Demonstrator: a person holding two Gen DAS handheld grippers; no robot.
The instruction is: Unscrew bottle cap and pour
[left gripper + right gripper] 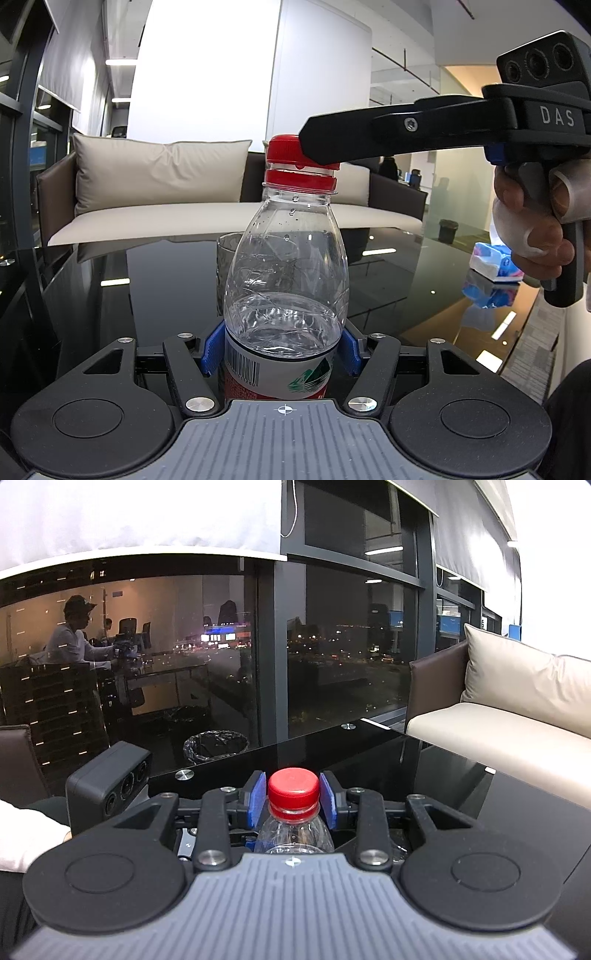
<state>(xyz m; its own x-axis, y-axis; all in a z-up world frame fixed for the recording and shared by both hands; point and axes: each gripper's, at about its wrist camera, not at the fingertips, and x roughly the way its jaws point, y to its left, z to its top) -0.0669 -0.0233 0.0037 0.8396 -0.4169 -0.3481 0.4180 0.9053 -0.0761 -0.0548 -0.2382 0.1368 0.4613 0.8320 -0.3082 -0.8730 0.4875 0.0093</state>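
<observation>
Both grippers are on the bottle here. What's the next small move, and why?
Probably lift the red cap clear with the right gripper: a gap already shows above its ring, while the left gripper holds the bottle upright.

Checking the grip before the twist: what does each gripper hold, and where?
The left gripper clamps the bottle at its labelled lower body. The right gripper grips the red cap by its sides.

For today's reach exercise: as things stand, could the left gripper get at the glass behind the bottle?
Probably not. The left gripper is shut on the bottle, which stands directly in front of the glass, blocking the way.
</observation>
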